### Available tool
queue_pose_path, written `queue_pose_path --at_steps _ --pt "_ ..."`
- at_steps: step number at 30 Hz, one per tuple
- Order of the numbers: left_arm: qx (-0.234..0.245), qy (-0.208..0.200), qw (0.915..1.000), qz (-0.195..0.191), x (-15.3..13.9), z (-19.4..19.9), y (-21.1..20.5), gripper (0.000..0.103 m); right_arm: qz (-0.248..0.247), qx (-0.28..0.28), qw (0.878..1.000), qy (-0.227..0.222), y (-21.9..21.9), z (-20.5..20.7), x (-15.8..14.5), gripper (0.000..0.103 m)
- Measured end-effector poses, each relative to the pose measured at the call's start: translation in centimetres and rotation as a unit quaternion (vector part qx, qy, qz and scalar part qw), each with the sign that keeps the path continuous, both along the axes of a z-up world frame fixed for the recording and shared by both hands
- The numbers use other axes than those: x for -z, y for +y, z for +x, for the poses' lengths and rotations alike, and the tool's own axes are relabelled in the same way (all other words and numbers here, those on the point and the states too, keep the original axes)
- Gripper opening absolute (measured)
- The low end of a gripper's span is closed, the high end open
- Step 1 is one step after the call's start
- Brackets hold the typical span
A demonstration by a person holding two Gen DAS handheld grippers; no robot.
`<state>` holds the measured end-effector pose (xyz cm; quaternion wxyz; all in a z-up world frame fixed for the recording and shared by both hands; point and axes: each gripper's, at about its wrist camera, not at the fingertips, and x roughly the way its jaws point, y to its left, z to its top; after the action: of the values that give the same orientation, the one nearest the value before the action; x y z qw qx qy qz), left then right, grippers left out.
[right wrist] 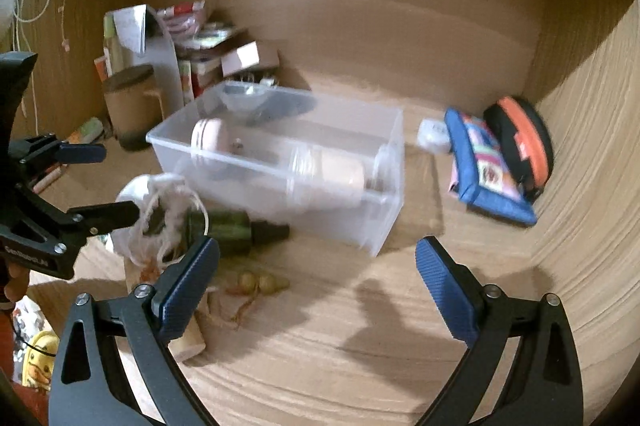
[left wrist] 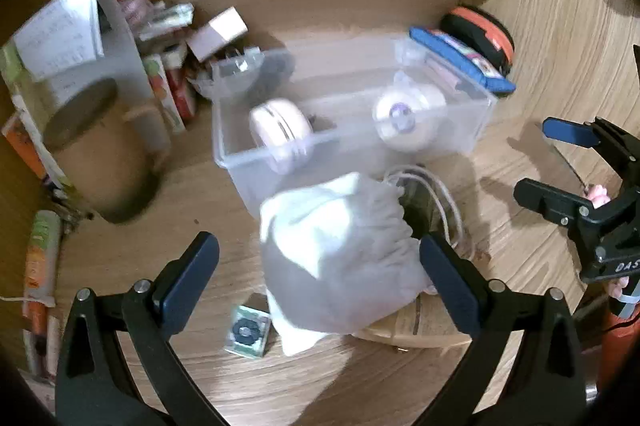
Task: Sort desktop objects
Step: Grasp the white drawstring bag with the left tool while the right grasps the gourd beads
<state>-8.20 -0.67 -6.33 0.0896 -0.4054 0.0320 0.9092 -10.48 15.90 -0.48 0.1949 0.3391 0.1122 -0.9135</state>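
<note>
A clear plastic bin stands mid-desk with two pale round jars inside. A white drawstring pouch lies in front of it, between the wide-open jaws of my left gripper, untouched. A dark green bottle lies beside the pouch. My right gripper is open and empty over bare desk; it shows at the right in the left wrist view.
A blue pouch and an orange-black case lie at the right corner. A brown cup, boxes and packets crowd the left. A small green box and a wooden block lie near me.
</note>
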Motion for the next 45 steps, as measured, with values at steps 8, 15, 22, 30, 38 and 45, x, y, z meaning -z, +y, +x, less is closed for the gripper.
queue_pose_path --at_steps 8,15,22,30,38,45 --pt "-0.004 -0.053 0.9967 0.062 2.9 -1.2 -1.1 0.102 0.011 -0.002 0.999 -0.036 -0.8 -0.8 3.2 0.098" --pt "-0.006 -0.072 0.9941 0.081 3.6 -2.1 -1.2 0.102 0.01 -0.016 0.997 -0.073 -1.5 -1.4 5.0 0.096" --pt "0.0 -0.09 0.9922 0.086 4.1 -3.1 -1.1 0.102 0.033 -0.034 0.993 -0.106 -2.4 -2.1 6.5 0.063" --pt "0.012 -0.072 0.9946 0.074 3.7 -2.8 -0.8 0.097 0.022 -0.041 0.993 -0.108 -2.6 -2.3 7.0 0.047" --pt "0.001 -0.068 0.9935 0.091 3.5 -3.2 -1.3 0.08 0.038 -0.049 0.994 -0.091 -3.4 -1.8 6.7 0.038" --pt "-0.008 -0.046 0.9949 0.089 3.1 -2.7 -1.4 0.062 0.03 -0.034 0.995 -0.084 -2.7 -1.6 6.0 0.038"
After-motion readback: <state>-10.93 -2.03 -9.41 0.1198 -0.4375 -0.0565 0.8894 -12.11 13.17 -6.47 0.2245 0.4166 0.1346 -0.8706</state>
